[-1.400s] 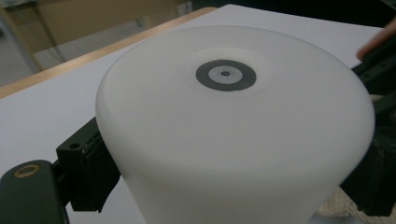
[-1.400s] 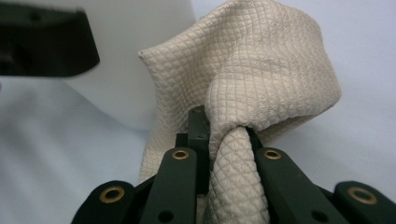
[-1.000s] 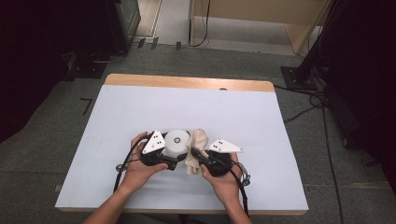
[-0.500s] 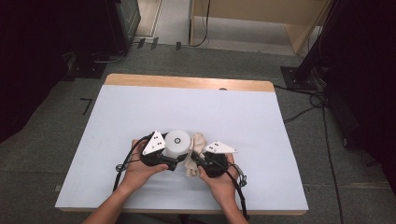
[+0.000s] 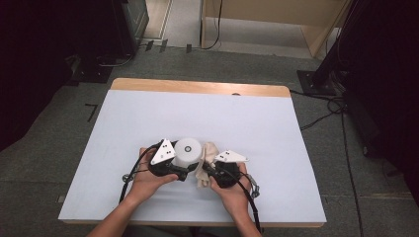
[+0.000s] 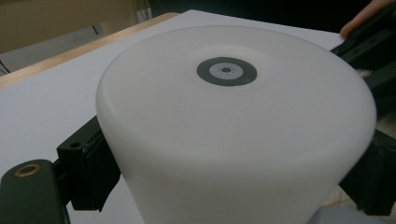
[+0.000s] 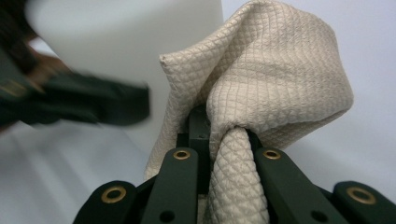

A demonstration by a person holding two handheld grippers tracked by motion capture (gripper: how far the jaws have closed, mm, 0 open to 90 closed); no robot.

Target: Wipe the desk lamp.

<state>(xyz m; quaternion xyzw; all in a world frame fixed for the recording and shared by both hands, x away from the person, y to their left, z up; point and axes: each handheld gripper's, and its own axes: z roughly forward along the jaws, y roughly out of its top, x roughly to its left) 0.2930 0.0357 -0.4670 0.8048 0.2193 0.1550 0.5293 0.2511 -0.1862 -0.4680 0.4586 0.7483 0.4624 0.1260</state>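
A white cylinder (image 5: pixel 188 150) with a grey round mark on its top stands on the table near the front. My left gripper (image 5: pixel 184 165) is shut on the cylinder (image 6: pixel 233 121), one black pad (image 6: pixel 88 172) on each side of its wall. A beige waffle-weave cloth (image 5: pixel 206 163) hangs bunched against the cylinder's right side. In the right gripper view the cloth (image 7: pixel 271 84) is pinched in a fold by my right gripper (image 7: pixel 229 140), with the cylinder (image 7: pixel 126 42) just behind it. In the high view the right gripper (image 5: pixel 206 169) points left, close to the left one.
The table (image 5: pixel 247 123) has a white top and a bare wooden strip (image 5: pixel 197 88) along its far edge. Cables (image 5: pixel 326 111) and black stands lie on the grey floor to the right; dark equipment sits at the far left.
My right gripper has shifted slightly left with the cloth, bringing it tighter against the cylinder. The left gripper still grips the cylinder in about the same place.
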